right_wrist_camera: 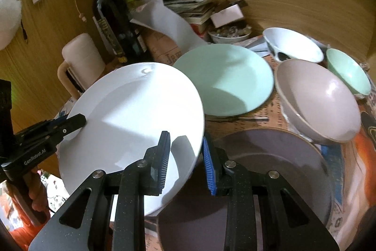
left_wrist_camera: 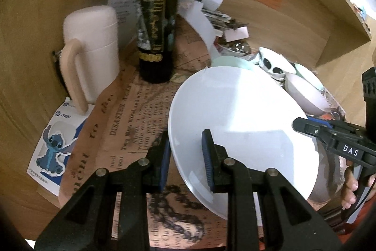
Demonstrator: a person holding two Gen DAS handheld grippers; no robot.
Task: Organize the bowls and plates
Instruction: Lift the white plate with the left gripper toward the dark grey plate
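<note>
My table is pale wood with a wooden back wall, and a newsprint-patterned brown paper mat covers its middle. On the mat nearest me lies a wide, matte grey-brown plate, round and shallow. Over its left edge I hold the glossy white plate, smooth, round and tilted. My left gripper has its blue ribbed pads either side of the plate's near rim, and my right gripper straddles the opposite rim; the jaws of both stand close about the rim, though I cannot tell whether either pair is truly pressing on it. Behind sits a mint-green plate, matte and flat on the mat. To its right a deep taupe bowl leans on its side, with a white bowl bearing dark eye-like marks and a small mint bowl beyond it. A small dish further back holds a heap of small mixed bits I cannot make out. At the left stand a dark glass wine bottle with a gold-lettered label and a cream plastic jug with a loop handle; crumpled papers pile behind. A cartoon sticker sheet lies at the mat's left edge.
</note>
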